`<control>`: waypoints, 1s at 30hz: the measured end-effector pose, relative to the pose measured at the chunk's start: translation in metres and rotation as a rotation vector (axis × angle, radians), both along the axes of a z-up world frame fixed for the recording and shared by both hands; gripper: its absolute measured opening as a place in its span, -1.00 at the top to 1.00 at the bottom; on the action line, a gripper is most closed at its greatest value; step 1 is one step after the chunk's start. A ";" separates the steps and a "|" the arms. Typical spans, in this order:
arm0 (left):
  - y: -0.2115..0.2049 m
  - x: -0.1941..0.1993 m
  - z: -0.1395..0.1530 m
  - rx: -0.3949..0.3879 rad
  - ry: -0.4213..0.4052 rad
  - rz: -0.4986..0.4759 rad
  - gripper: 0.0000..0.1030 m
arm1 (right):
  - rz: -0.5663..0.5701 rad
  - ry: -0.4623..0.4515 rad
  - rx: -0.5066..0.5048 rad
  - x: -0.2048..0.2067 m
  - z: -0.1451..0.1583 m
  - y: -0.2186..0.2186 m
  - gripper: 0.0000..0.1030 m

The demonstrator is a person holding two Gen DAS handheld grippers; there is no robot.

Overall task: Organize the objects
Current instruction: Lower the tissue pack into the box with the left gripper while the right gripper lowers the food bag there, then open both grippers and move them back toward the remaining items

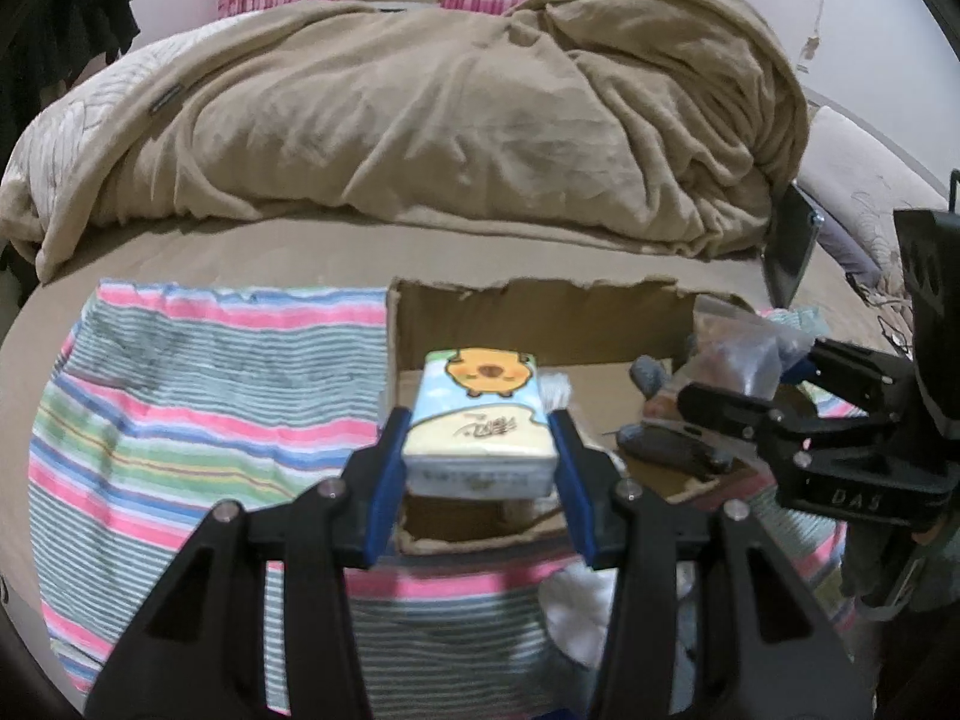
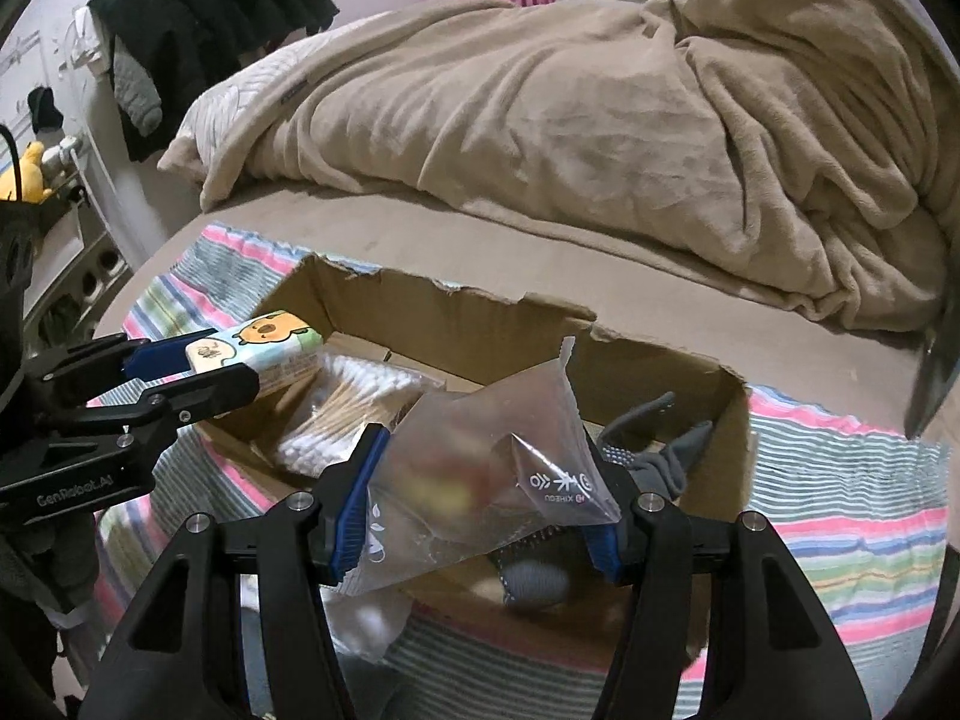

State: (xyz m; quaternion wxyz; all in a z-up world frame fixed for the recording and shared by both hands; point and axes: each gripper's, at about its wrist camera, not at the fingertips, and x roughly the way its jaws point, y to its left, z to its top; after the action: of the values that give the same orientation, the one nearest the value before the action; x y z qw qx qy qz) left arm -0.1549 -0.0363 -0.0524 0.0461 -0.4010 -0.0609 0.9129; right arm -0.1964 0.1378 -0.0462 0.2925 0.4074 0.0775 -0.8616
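Two packs held over the cardboard box (image 2: 456,324) on the bed (image 1: 300,252).

The tissue pack (image 1: 480,420) — printed with a cartoon animal — is clamped between the blue pads of the left gripper (image 1: 480,462), its jaws drawn in tight against the pack's sides, above the box's left end. The clear plastic bag (image 2: 480,468) is pinched in the right gripper (image 2: 480,498), jaws about half apart, over the box's near edge. Cotton swabs (image 2: 342,408) lie inside at the left end, grey socks (image 2: 678,456) at the right end. The box is set on a striped cloth (image 1: 198,408) near the bed's front edge — a beige blanket (image 1: 480,120) is heaped behind.
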 end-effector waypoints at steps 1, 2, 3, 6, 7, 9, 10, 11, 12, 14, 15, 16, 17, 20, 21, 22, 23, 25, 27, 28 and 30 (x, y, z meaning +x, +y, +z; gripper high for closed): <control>0.000 -0.002 -0.002 0.002 -0.007 0.000 0.09 | 0.003 -0.001 0.002 -0.001 -0.002 -0.001 -0.19; 0.001 -0.004 -0.004 0.004 -0.012 0.000 0.09 | 0.004 -0.001 0.003 -0.002 -0.003 -0.001 -0.19; 0.001 -0.005 -0.006 0.002 -0.015 0.001 0.09 | 0.005 -0.004 0.005 -0.003 -0.004 -0.002 -0.19; 0.002 -0.009 -0.007 -0.004 -0.025 0.002 0.08 | 0.003 -0.012 0.009 -0.006 -0.009 -0.004 -0.20; 0.003 -0.009 -0.007 -0.009 -0.027 0.001 0.07 | 0.000 -0.012 0.010 -0.006 -0.010 -0.004 -0.20; 0.005 -0.008 -0.006 -0.019 -0.031 -0.004 0.06 | -0.005 -0.014 0.011 -0.007 -0.010 -0.004 -0.22; 0.005 -0.007 -0.006 -0.018 -0.032 -0.005 0.04 | -0.006 -0.015 0.011 -0.007 -0.010 -0.004 -0.26; 0.005 -0.006 -0.005 -0.015 -0.030 -0.006 0.01 | -0.008 -0.012 0.011 -0.006 -0.009 -0.003 -0.29; 0.004 -0.004 -0.003 -0.010 -0.028 -0.007 -0.02 | -0.008 -0.007 0.012 -0.006 -0.008 -0.004 -0.29; 0.003 0.001 0.001 0.001 -0.017 -0.009 -0.10 | -0.011 0.007 0.022 -0.003 -0.004 -0.004 -0.40; 0.002 0.005 0.004 0.002 -0.010 -0.006 -0.12 | -0.009 0.010 0.021 -0.002 -0.002 -0.003 -0.40; 0.002 0.008 0.005 0.004 -0.004 -0.001 -0.21 | -0.008 0.014 0.024 0.000 0.000 -0.003 -0.40; 0.000 0.011 0.007 0.009 0.000 0.006 -0.33 | -0.008 0.018 0.027 0.002 0.002 -0.002 -0.41; -0.005 0.020 0.012 0.023 0.009 0.019 -0.36 | -0.008 0.029 0.028 0.009 0.009 0.000 -0.41; -0.006 0.024 0.013 0.022 0.012 0.020 -0.36 | -0.010 0.032 0.027 0.012 0.011 0.001 -0.41; -0.006 0.027 0.015 0.022 0.013 0.020 -0.36 | -0.012 0.034 0.025 0.015 0.013 0.003 -0.41; -0.006 0.031 0.016 0.023 0.014 0.019 -0.36 | -0.014 0.036 0.023 0.017 0.015 0.004 -0.41; -0.006 0.038 0.019 0.022 0.017 0.017 -0.36 | -0.019 0.040 0.018 0.024 0.019 0.007 -0.40; -0.007 0.046 0.023 0.025 0.022 0.017 -0.36 | -0.024 0.045 0.012 0.031 0.024 0.009 -0.41; -0.007 0.050 0.024 0.027 0.022 0.017 -0.36 | -0.026 0.046 0.010 0.035 0.026 0.012 -0.41; -0.007 0.057 0.025 0.029 0.022 0.017 -0.36 | -0.027 0.048 0.008 0.041 0.029 0.014 -0.41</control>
State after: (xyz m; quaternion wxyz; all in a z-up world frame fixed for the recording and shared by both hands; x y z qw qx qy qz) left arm -0.0979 -0.0429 -0.0274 0.0447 -0.3897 -0.0772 0.9166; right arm -0.1555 0.1517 -0.0169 0.2774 0.3887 0.0824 -0.8747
